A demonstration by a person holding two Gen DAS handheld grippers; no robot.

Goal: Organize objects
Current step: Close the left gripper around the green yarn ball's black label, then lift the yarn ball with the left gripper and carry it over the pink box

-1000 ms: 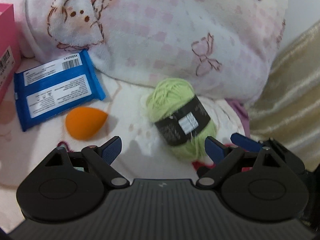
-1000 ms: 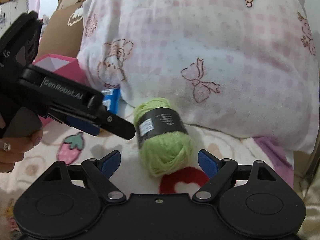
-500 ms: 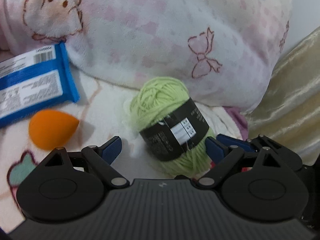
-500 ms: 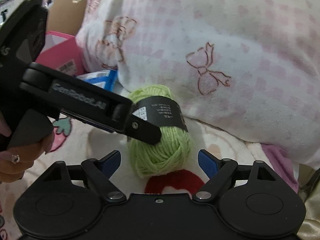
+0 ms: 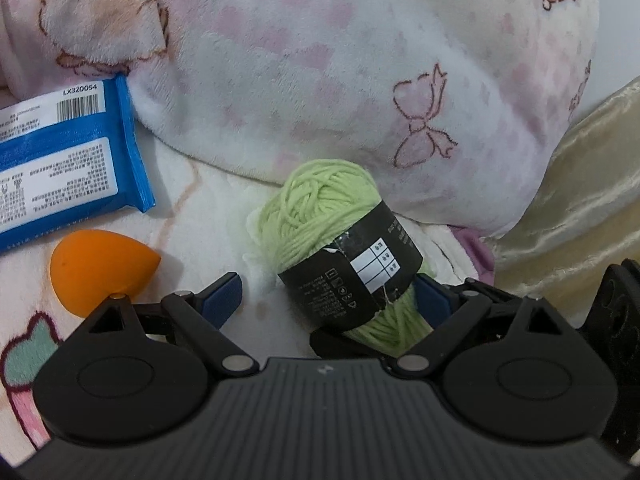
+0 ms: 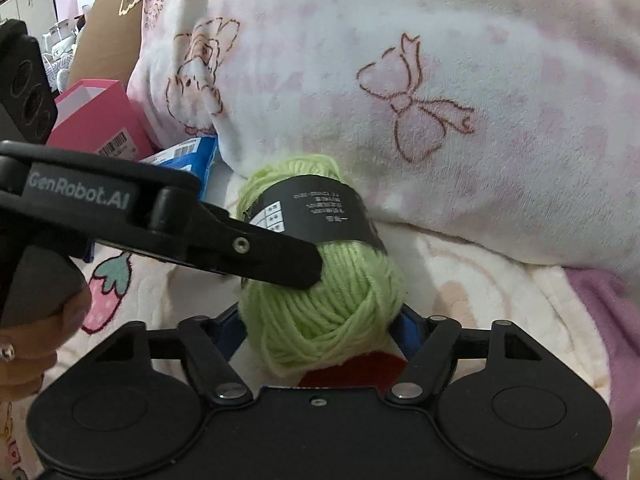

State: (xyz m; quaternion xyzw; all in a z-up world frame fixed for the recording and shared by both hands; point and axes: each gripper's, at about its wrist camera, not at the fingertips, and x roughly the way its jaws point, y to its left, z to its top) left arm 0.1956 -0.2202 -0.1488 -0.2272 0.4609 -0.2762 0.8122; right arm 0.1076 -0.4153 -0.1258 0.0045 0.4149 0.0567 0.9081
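Note:
A ball of light green yarn (image 5: 332, 216) with a black paper band lies on the pink-and-white bedspread (image 5: 192, 200), against a big fluffy pillow. In the right wrist view the yarn (image 6: 324, 304) sits between the open blue-padded fingers of my right gripper (image 6: 322, 326), both pads close to its sides. My left gripper (image 5: 326, 300) is open too, and the yarn's lower end lies between its fingers, nearer the right one. The left gripper's black finger (image 6: 248, 246) crosses in front of the yarn in the right wrist view.
An orange teardrop sponge (image 5: 96, 270) and a blue wipes packet (image 5: 64, 164) lie left of the yarn. A pink box (image 6: 100, 124) stands further left. The fluffy pillow (image 5: 360, 60) walls the back. A gold satin cloth (image 5: 580, 200) is at the right.
Both grippers have moved in toward the yarn, which now fills the gap between the right gripper's fingers. The left gripper shifted right, its finger now overlapping the yarn.

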